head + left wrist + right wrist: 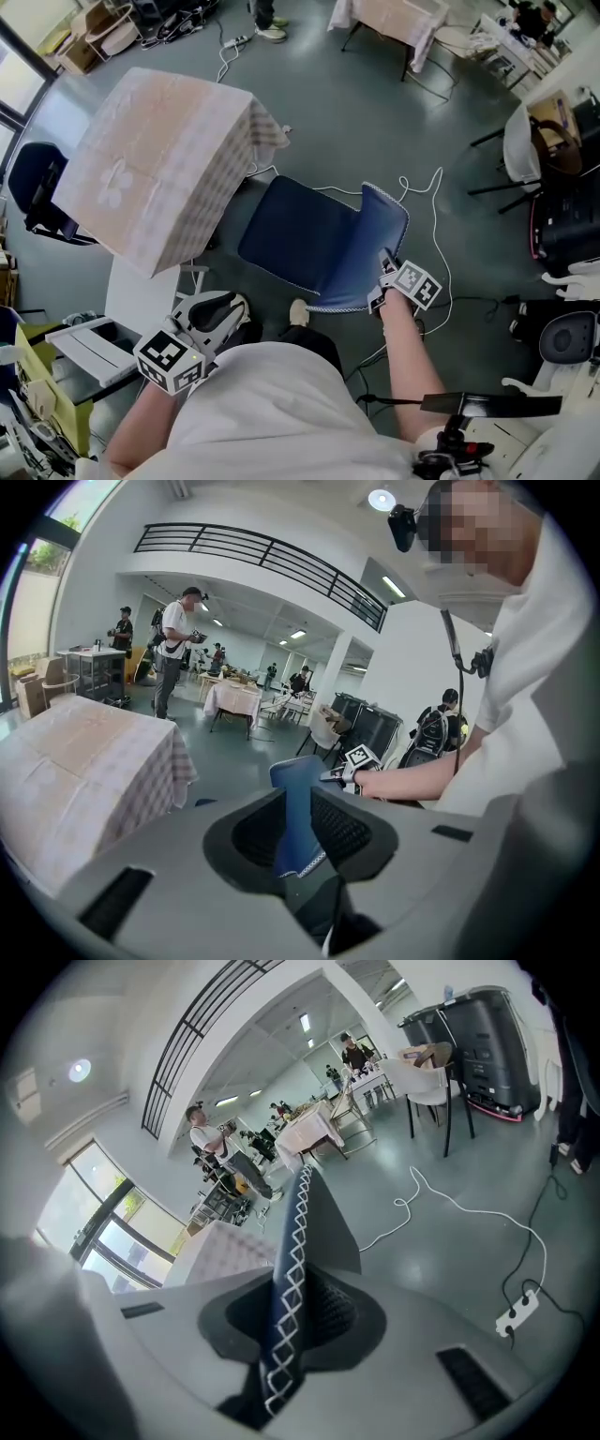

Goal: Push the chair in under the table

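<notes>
The blue chair point(305, 234) stands on the grey floor, its seat towards the table point(159, 159), which is draped in a pale checked cloth. Its white-stitched backrest point(380, 234) rises at the right. My right gripper point(385, 272) is shut on the backrest's edge; in the right gripper view the stitched edge point(291, 1269) runs between the pads of the right gripper point(292, 1312). My left gripper point(234, 319) hangs at the lower left, apart from the chair, jaws apart. The backrest point(298, 799) shows through the gap of the left gripper point(295, 822).
A white cable point(436, 216) loops over the floor right of the chair, with a power strip point(517, 1313). A dark office chair point(33, 183) stands left of the table, a white chair point(520, 141) at the right. My shoe point(298, 312) is by the chair. People point(176, 639) stand far off.
</notes>
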{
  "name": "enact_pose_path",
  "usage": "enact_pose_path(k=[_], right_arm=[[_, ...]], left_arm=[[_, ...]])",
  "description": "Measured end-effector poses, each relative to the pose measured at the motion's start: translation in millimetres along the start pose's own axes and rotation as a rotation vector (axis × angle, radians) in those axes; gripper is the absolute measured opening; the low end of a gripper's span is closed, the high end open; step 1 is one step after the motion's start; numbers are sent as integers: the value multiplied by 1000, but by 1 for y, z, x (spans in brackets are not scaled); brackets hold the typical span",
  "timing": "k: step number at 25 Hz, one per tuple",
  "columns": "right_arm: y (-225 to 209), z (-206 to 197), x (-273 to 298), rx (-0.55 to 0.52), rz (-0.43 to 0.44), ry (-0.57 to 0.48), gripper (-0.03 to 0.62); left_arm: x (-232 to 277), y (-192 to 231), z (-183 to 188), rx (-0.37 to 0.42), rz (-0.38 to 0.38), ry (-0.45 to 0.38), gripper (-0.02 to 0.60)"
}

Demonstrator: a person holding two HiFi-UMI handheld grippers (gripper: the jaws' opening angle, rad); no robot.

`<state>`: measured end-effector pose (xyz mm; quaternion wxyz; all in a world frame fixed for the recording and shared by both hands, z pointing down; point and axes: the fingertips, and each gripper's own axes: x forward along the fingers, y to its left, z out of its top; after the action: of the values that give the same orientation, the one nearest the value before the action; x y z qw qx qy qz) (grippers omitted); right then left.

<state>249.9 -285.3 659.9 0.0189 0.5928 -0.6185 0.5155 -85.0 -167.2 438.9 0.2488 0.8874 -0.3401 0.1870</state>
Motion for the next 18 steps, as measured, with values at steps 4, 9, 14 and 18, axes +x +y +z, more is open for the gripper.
enact_pose_path(k=[4, 9, 14, 18], right_arm=[[23, -14, 11, 18, -15, -13, 66], [56, -31, 27, 39, -21, -28, 64], [90, -52, 45, 60, -3, -15, 66], [114, -64, 57, 65, 2, -11, 66]], left_arm=[[-14, 10, -4, -12, 6, -9, 86], [-31, 27, -10, -32, 11, -18, 86], [-53, 47, -15, -38, 16, -24, 86], [-69, 64, -17, -40, 18, -33, 86]])
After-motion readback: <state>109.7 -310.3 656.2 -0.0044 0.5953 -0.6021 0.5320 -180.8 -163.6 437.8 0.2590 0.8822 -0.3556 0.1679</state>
